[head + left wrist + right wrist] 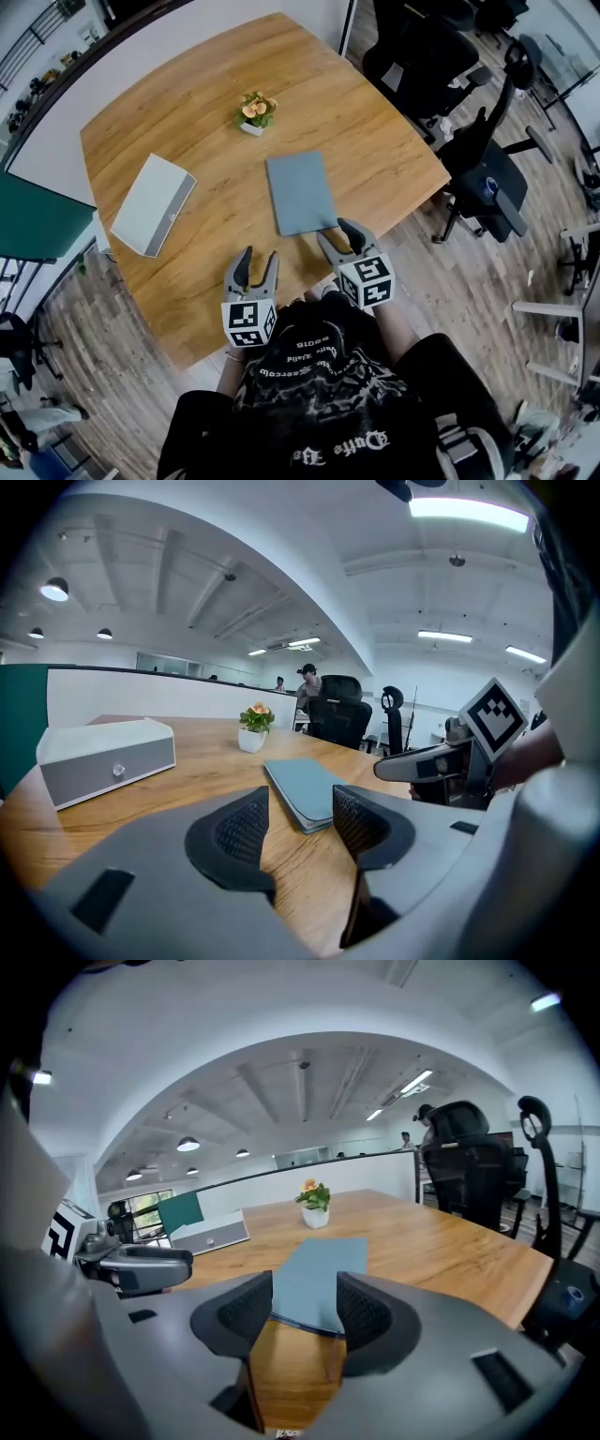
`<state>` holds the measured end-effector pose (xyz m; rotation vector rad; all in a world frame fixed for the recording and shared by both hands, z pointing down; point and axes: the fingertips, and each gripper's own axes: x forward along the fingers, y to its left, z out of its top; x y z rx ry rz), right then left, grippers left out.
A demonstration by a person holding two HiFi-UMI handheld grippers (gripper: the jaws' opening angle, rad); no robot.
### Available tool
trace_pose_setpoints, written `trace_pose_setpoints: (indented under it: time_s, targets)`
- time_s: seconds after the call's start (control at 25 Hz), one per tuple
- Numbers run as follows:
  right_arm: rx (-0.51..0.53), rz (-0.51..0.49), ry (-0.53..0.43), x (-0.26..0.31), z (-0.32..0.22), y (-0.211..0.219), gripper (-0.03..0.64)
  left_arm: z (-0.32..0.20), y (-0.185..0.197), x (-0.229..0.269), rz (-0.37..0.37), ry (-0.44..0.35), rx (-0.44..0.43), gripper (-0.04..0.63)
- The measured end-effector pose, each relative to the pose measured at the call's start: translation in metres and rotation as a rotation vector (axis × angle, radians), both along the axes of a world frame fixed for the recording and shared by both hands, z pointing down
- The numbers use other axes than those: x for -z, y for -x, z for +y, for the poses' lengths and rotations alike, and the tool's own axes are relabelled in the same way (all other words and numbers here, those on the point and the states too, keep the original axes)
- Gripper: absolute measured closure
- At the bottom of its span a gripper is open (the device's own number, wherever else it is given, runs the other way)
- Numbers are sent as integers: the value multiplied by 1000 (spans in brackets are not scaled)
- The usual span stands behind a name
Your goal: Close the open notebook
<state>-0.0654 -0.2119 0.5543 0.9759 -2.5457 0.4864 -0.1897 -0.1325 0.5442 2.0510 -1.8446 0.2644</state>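
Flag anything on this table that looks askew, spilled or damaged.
Nothing stands out. The notebook lies flat and closed, the potted plant stands upright, the white box looks intact, and no spill shows on the table.

Closed blue-grey notebook (300, 192) flat on the wooden table (187, 103)

Bright, even office light is coming down from ceiling strip lights (469, 513) and round lamps (187, 1144) — the notebook (300, 192) is casting only a thin, soft shadow on the wooden table (187, 122). The nearest strip is glaring white. All three views are bending strongly toward dark, rounded corners — the closest foreground is looking slightly soft in both gripper views, while the head view is rendering crisply.
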Motion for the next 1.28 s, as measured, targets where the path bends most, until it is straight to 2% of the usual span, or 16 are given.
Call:
trace_pose_setpoints:
  time_s: [0.2, 0.36, 0.48, 0.68, 0.84, 0.92, 1.0, 1.08, 1.28]
  targets:
    - [-116, 39, -51, 4, 3, -49, 396, -1, -12, 4, -14, -13, -51, 360]
    - [-171, 119, -99, -2, 11, -76, 396, -2, -19, 6, -18, -24, -70, 360]
    - [-178, 151, -107, -4, 18, -81, 396, -3, -22, 8, -18, -34, -80, 360]
    - [-211, 147, -154, 6, 20, -82, 397, -1, -28, 10, -27, -49, -102, 360]
    - [-192, 144, -210, 18, 20, -71, 471, -2, -33, 10, -31, -54, -127, 362]
    - [-168, 139, -230, 24, 21, -62, 511, -2, -35, 10, -33, -64, -147, 406]
    - [-157, 131, -245, 29, 23, -58, 564, 0, -39, 11, -32, -58, -172, 482]
    - [-157, 127, -248, 31, 23, -56, 606, 0, -41, 12, -32, -60, -187, 522]
    - [-129, 155, -240, 26, 25, -47, 611, -1, -40, 14, -9, -68, -192, 572]
